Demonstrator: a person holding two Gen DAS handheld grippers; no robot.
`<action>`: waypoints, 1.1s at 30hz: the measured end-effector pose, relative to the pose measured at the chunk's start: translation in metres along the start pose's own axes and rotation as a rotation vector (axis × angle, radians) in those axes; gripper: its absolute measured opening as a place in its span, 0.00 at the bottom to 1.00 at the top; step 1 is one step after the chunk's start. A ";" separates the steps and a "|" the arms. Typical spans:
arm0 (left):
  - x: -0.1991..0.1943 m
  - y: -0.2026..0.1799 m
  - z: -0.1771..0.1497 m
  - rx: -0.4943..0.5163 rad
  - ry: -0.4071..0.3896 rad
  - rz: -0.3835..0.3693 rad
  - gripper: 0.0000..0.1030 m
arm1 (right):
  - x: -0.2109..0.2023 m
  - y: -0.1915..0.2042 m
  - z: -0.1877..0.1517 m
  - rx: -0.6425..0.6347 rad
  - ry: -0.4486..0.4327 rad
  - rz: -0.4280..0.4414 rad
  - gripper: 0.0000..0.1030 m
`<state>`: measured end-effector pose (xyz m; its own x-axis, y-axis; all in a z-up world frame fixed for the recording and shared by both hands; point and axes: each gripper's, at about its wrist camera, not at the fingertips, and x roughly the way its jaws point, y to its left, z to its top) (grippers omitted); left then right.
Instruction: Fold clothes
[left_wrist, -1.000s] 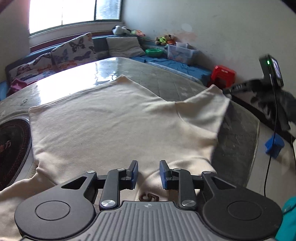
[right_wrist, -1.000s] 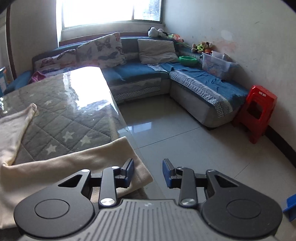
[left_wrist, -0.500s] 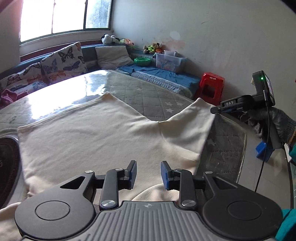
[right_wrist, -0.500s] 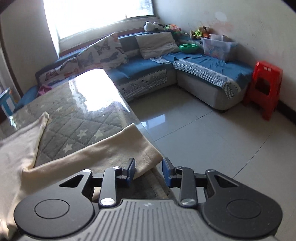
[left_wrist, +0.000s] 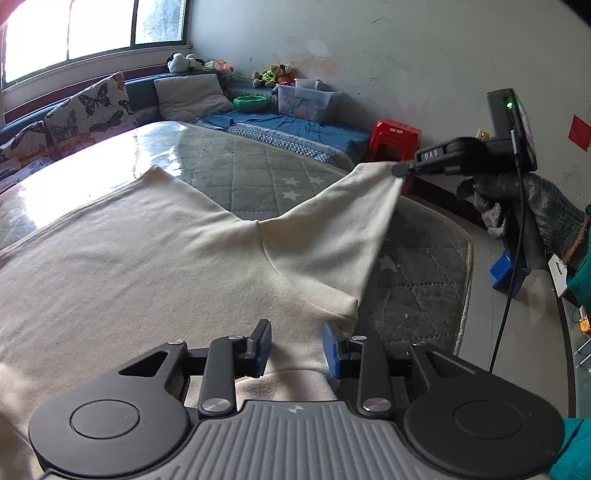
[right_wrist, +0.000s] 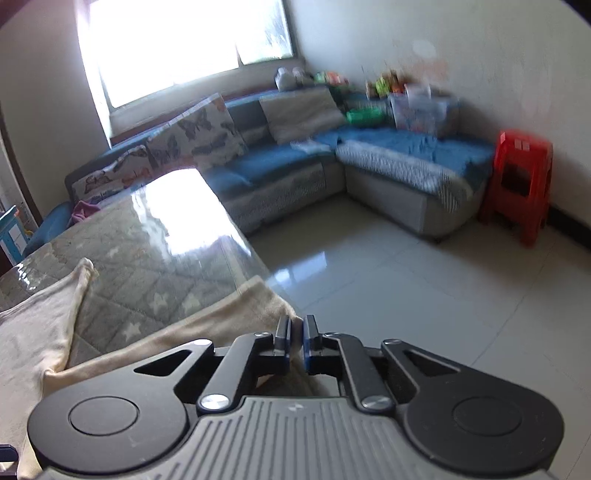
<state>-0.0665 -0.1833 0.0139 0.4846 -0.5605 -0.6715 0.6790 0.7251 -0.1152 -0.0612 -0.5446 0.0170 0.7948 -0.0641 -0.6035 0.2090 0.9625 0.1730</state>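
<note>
Cream garment (left_wrist: 155, 266): lay spread flat on the bench (left_wrist: 236, 173), a quilted grey star-patterned cover under glass, with its hem toward the far window side and its long axis running away from the left camera. One sleeve (left_wrist: 343, 229) was lifted off the bench, stretched up and out toward the bench's right edge.

Right gripper (right_wrist: 294, 334): jaws clenched on the sleeve's cuff, seen from the left wrist as a black tool pointing leftward, held by a grey-gloved hand (left_wrist: 528, 206) beyond the bench edge.

Left gripper (left_wrist: 295, 349): angled down over the garment's near part, jaws released and opening, cloth lying between and below them but not pressed.

Surroundings: open tiled floor (right_wrist: 424, 280) to the right of the bench; blue corner sofa (right_wrist: 406, 155) along the far walls; red stool (right_wrist: 517, 184) by the wall; blue object (left_wrist: 506, 269) on the floor.
</note>
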 end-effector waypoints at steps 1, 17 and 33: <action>0.000 0.000 0.001 -0.003 -0.005 0.001 0.32 | -0.004 0.001 0.004 -0.006 -0.023 0.007 0.05; -0.012 0.003 0.002 -0.003 -0.063 0.034 0.40 | -0.040 0.038 0.044 -0.140 -0.096 0.089 0.04; -0.091 0.064 -0.051 -0.234 -0.132 0.244 0.45 | -0.096 0.236 0.048 -0.537 -0.093 0.548 0.04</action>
<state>-0.0954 -0.0656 0.0303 0.6942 -0.3955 -0.6013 0.3975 0.9072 -0.1378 -0.0602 -0.3238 0.1533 0.7546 0.4594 -0.4686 -0.5144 0.8575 0.0123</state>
